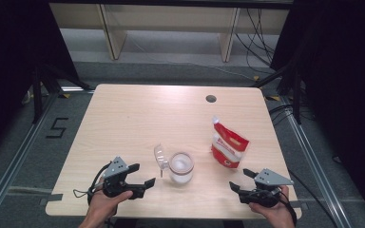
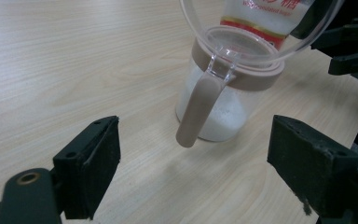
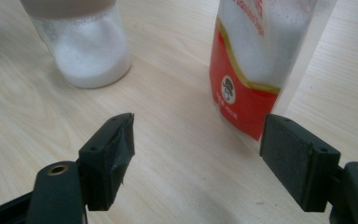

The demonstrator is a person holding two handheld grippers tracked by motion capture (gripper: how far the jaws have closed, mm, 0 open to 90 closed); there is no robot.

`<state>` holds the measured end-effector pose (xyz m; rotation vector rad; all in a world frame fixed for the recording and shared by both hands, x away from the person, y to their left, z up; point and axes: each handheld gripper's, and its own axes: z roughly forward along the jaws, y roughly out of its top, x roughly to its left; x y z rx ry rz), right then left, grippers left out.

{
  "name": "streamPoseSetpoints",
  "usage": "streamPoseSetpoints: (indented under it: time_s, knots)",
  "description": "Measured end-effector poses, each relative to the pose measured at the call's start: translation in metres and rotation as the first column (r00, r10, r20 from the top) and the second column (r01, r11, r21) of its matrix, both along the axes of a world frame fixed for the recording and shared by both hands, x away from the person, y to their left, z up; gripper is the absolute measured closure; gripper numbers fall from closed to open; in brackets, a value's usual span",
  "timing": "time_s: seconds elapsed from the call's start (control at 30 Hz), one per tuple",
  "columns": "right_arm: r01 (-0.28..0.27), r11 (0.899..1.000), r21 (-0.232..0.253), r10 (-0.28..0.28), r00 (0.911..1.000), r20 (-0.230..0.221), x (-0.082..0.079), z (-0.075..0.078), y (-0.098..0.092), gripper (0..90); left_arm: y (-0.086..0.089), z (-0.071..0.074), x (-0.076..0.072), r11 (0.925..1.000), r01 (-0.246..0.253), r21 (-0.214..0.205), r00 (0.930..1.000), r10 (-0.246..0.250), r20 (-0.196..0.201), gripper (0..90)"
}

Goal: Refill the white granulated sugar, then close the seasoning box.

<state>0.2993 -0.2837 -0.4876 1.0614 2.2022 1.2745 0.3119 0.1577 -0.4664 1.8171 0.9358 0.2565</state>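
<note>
Near front-left edge of table [image 1: 123, 114]: left gripper [image 1: 142, 175], jaws wide apart, empty. Just right of it, toward front centre: sugar jar [image 1: 181, 167], lid [image 1: 160, 156] flipped open, handle [image 2: 196, 111] hanging toward left jaws (nearer hand). Farther right: red pouch [image 1: 229, 145] upright. Front-right corner: right gripper [image 1: 240, 181], jaws apart, empty, aimed at pouch.

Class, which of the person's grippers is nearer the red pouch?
Right. The right gripper sits just in front of the red pouch; the left gripper lies across the table, beyond the sugar jar.
</note>
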Motion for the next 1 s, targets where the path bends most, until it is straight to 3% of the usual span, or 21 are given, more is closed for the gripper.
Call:
streamPoseSetpoints:
  time_s: [0.07, 0.1, 0.33, 0.47, 0.53, 0.57, 0.67, 0.7, 0.73, 0.77, 0.83, 0.93, 1.0]
  knots:
    - [0.002, 1.0, -0.016, -0.002, 1.0, -0.001, 0.0, 0.0, -0.001, 27.0, -0.002, 0.002, 0.0, 0.9999, -0.012, -0.012, 0.9999, 0.012, -0.009, 17.3]
    - [0.008, 1.0, -0.008, -0.009, 0.9997, -0.024, -0.001, 0.001, -0.001, 26.9, -0.003, 0.003, 0.001, 0.9999, -0.003, -0.016, 1.0, 0.003, -0.007, 17.7]
    - [-0.004, 1.0, -0.014, 0.004, 0.9999, 0.015, 0.002, 0.001, -0.003, 26.8, -0.01, 0.009, 0.003, 0.9998, 0.015, -0.009, 0.9999, -0.015, 0.001, 19.9]
    - [-0.002, 1.0, -0.011, 0.002, 1.0, 0.007, 0.001, 0.001, -0.003, 26.8, -0.014, 0.011, 0.003, 0.9999, 0.005, -0.016, 1.0, -0.005, -0.006, 21.8]
    - [0.021, 1.0, -0.005, -0.021, 0.9994, -0.027, -0.001, 0.001, -0.001, 26.8, -0.014, 0.013, 0.004, 0.9997, 0.011, -0.022, 0.9999, -0.011, -0.005, 24.2]
    - [-0.001, 1.0, -0.013, 0.001, 1.0, -0.004, 0.002, 0.0, -0.003, 26.7, -0.013, 0.013, 0.005, 0.9995, 0.016, -0.027, 0.9999, -0.016, 0.003, 25.8]
    - [0.013, 1.0, -0.004, -0.013, 0.9998, -0.012, 0.001, 0.001, 0.0, 26.8, -0.012, 0.015, 0.004, 0.9996, 0.023, -0.018, 0.9993, -0.023, 0.03, 35.8]
    - [-0.008, 1.0, -0.024, 0.008, 0.9997, 0.021, 0.003, 0.001, -0.001, 26.8, -0.012, 0.015, 0.003, 0.9997, 0.014, -0.022, 0.9994, -0.013, 0.033, 40.4]
    - [-0.015, 1.0, -0.018, 0.015, 0.9999, 0.0, 0.002, 0.001, 0.0, 26.8, -0.011, 0.015, 0.003, 0.9994, 0.024, -0.025, 0.9987, -0.023, 0.045, 46.8]
    - [-0.009, 1.0, -0.027, 0.009, 0.9998, 0.019, 0.002, 0.001, 0.0, 26.8, -0.011, 0.016, 0.003, 0.9997, 0.018, -0.017, 0.9984, -0.017, 0.054, 50.6]
    - [0.007, 1.0, -0.013, -0.007, 0.9997, -0.024, 0.0, 0.001, 0.003, 26.8, -0.01, 0.016, 0.003, 0.9998, 0.019, -0.009, 0.9968, -0.018, 0.077, 59.5]
    - [0.001, 1.0, -0.016, -0.001, 0.9999, -0.013, 0.0, 0.0, 0.003, 26.8, -0.009, 0.018, 0.003, 0.9997, -0.001, 0.024, 0.9943, -0.001, 0.106, 73.6]
    - [0.002, 1.0, -0.015, -0.003, 0.9999, -0.016, 0.0, 0.001, 0.003, 26.8, -0.01, 0.019, 0.003, 0.9997, -0.009, 0.021, 0.9932, 0.007, 0.117, 82.2]
